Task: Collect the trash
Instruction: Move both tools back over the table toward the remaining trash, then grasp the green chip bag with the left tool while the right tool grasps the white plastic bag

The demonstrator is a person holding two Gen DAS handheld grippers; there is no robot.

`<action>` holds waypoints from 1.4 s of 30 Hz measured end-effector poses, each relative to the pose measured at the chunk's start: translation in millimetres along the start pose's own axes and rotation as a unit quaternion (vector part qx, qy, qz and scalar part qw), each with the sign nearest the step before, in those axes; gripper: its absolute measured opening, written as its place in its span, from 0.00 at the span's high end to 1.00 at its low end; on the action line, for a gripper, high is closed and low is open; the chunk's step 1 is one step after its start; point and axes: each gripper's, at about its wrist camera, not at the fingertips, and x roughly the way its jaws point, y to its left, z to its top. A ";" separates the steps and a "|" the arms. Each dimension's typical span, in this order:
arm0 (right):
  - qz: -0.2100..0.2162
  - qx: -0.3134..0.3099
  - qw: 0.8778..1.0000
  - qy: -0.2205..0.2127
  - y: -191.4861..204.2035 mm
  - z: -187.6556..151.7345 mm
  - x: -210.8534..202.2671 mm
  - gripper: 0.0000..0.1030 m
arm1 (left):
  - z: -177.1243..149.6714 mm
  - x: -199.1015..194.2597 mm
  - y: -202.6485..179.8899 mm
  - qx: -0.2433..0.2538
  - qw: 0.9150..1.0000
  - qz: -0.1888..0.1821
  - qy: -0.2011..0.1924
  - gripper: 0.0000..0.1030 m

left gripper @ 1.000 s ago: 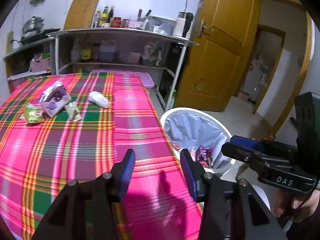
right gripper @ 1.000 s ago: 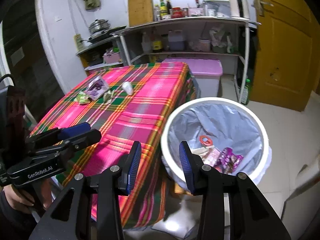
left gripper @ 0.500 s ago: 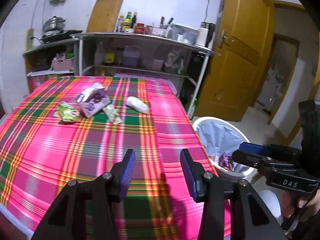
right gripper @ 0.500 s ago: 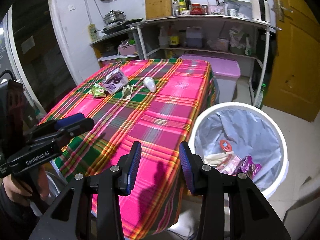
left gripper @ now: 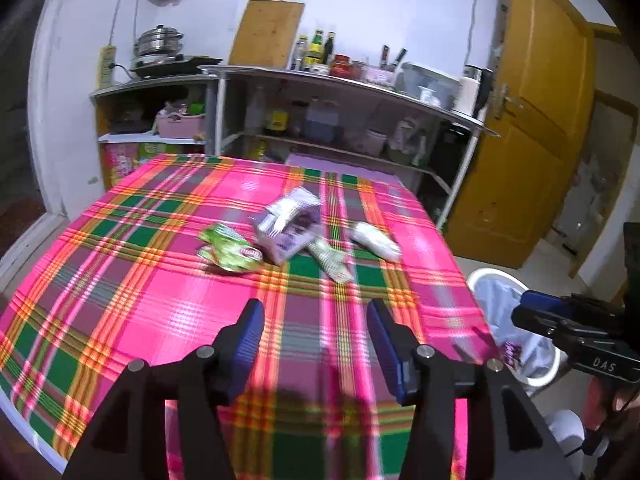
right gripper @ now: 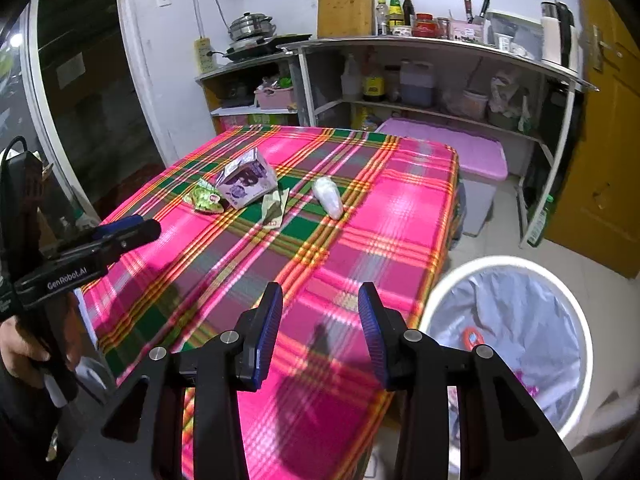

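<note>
We are facing four pieces of trash in a loose cluster on the far half of the plaid tablecloth [right gripper: 360,240]: a green wrapper [right gripper: 206,199], a purple carton [right gripper: 246,182] touching it, a folded sachet [right gripper: 275,209] just beside the carton, and a white crumpled bag [right gripper: 328,197] a little apart to the right. The bin [right gripper: 576,312] is standing on the floor at the table's right corner, lined and already holding a few scraps.

The risks we are weighing: the carton, wrapper and sachet are lying so close that closing on one could nudge or drag a neighbour – or pinch the cloth along with a flat piece. The sachet and wrapper are thin and probably slippery, so a shallow grip might let them slide out on the way to the bin. The bin is sitting below table height and off to one side, so an early release could drop a piece onto the floor.

Our left gripper [left gripper: 316,328] is hovering over the near half of the table, fingers parted wide and empty, pointing at the cluster. Our right gripper [right gripper: 320,320] is hanging above the near right corner – also spread and carrying nothing – between cluster and bin.
</note>
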 end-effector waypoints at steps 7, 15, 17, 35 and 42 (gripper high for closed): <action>0.001 -0.012 1.000 0.006 -0.8 23.3 30.4 0.52 | 22.3 25.1 36.4 -0.021 0.999 0.028 -0.002 0.46; -0.005 -0.020 0.999 0.024 -4.7 47.6 72.6 0.52 | 43.1 69.5 69.8 -0.047 0.998 0.035 0.014 0.46; -0.005 -0.021 0.999 0.031 -5.6 54.0 84.9 0.52 | 46.4 79.7 76.0 -0.053 0.998 0.037 0.021 0.46; -0.002 -0.010 0.996 0.085 -18.2 79.7 176.1 0.68 | 50.1 135.3 87.2 -0.057 0.996 0.017 0.064 0.63; 0.007 -0.013 0.997 0.082 -14.0 78.2 170.1 0.81 | 45.8 130.2 83.8 -0.059 0.996 0.007 0.062 0.74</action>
